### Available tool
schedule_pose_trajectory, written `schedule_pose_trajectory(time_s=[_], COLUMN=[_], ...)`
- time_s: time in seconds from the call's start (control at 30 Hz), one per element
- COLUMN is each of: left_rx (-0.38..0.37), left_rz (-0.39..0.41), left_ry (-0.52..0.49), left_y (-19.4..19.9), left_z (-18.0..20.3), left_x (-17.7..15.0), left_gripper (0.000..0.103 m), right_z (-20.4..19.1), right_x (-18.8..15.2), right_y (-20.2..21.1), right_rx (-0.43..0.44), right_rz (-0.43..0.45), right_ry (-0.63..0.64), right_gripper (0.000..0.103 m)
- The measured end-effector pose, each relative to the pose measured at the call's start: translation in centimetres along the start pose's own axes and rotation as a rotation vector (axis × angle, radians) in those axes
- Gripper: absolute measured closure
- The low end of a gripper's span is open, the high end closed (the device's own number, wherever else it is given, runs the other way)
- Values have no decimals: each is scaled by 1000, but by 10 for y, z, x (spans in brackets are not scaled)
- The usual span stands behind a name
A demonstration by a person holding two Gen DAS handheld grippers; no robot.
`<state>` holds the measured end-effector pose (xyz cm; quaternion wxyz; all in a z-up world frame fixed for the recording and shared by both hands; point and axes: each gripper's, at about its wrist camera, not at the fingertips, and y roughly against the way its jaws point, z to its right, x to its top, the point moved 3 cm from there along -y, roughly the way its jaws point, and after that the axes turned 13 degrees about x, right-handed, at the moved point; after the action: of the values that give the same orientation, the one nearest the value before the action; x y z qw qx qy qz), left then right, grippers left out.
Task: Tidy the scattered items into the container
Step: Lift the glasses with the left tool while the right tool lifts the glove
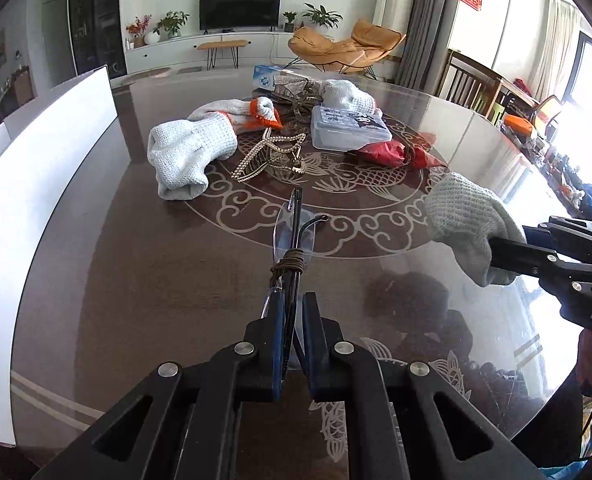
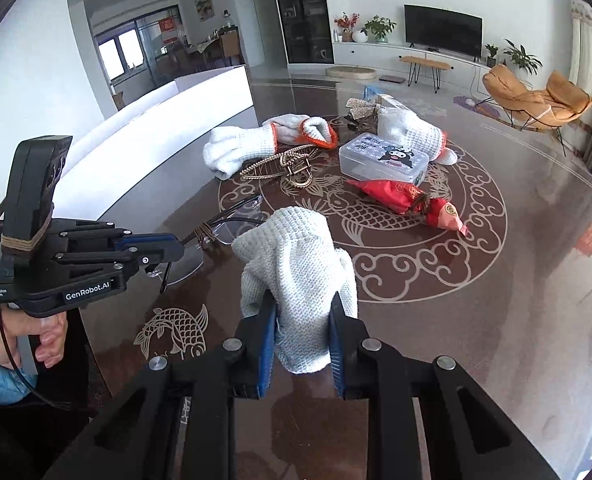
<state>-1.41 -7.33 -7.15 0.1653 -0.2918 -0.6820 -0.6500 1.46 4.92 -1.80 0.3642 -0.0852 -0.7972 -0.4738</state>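
Two hand-held grippers are in view, each clamped on one thing. Nearest in the left wrist view, the left hand-held gripper (image 1: pixel 293 344) has its jaws pressed together on one pair of folded glasses (image 1: pixel 291 236), a brown cord wound round the frame, held over the dark patterned counter (image 1: pixel 135 280). Beside it, the right hand-held gripper (image 2: pixel 302 344) grips one white knitted glove (image 2: pixel 300 264) by its lower end, the glove bunched upright between the blue pads and lifted above the counter.

Farther out, toward the counter's middle, lie one red wrapped packet (image 2: pixel 406 200), one gold chain-like hair clip (image 2: pixel 283 166) and one clear plastic box (image 2: pixel 384 160) with a cartoon sticker on its lid. Behind these rest three more white gloves with orange cuffs: two (image 2: pixel 239 146) (image 2: pixel 316 130) touching at the left, one (image 2: pixel 410 134) behind the box. Farthest back sit a glittery bow (image 2: pixel 360 106) and a blue-and-white carton (image 1: pixel 265 78). One white open container (image 1: pixel 43 168) stands along the counter's left edge, well apart from the scattered things.
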Motion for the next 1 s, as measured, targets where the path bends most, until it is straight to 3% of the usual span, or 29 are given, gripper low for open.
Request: schedule_pose_trajectory(time_s=[0.3, 0.43, 0.6, 0.87, 0.97, 1.0], left_rx=[46, 31, -19, -38, 6, 10], left_rz=[45, 56, 43, -18, -40, -41], left_ry=[-23, 4, 93, 100, 70, 64], left_y=[14, 21, 29, 17, 5, 2], left_z=[3, -2, -21, -22, -19, -20], left_x=[0, 1, -3, -8, 1, 5], left_gripper=[94, 95, 95, 95, 92, 81], right_z=[-5, -6, -3, 8, 12, 11], right_x=[-6, -10, -16, -23, -23, -24], right_y=[8, 13, 26, 24, 24, 24], right_rx=[15, 13, 6, 0, 8, 7], right_rz=[35, 52, 85, 85, 89, 90], right_ry=[-41, -66, -108, -160, -178, -177], right_gripper=[79, 79, 79, 79, 79, 79])
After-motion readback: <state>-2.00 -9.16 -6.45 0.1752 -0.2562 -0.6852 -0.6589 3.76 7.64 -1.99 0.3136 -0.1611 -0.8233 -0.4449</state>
